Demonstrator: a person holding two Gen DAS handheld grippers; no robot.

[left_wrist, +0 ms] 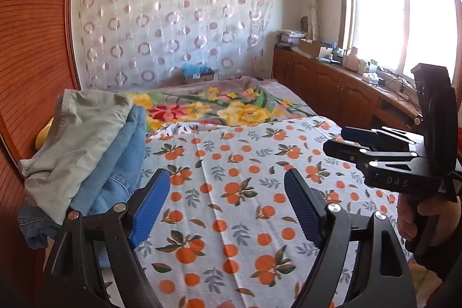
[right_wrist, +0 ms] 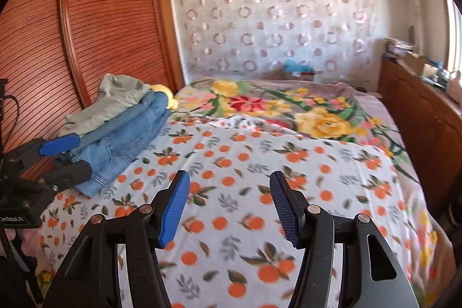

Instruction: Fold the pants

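The jeans (left_wrist: 115, 163) lie partly under a grey garment (left_wrist: 80, 140), and the left claw (left_wrist: 228, 210) covers their hem. A yellow thing (right_wrist: 167, 94) peeks from behind the pile, unidentifiable. Clutter on the worktop (left_wrist: 346, 77) is too small to tell.

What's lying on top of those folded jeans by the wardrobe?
A crumpled grey-green garment rests on the folded jeans. Something yellow peeks out behind the stack; most of it is covered, so I cannot identify it.
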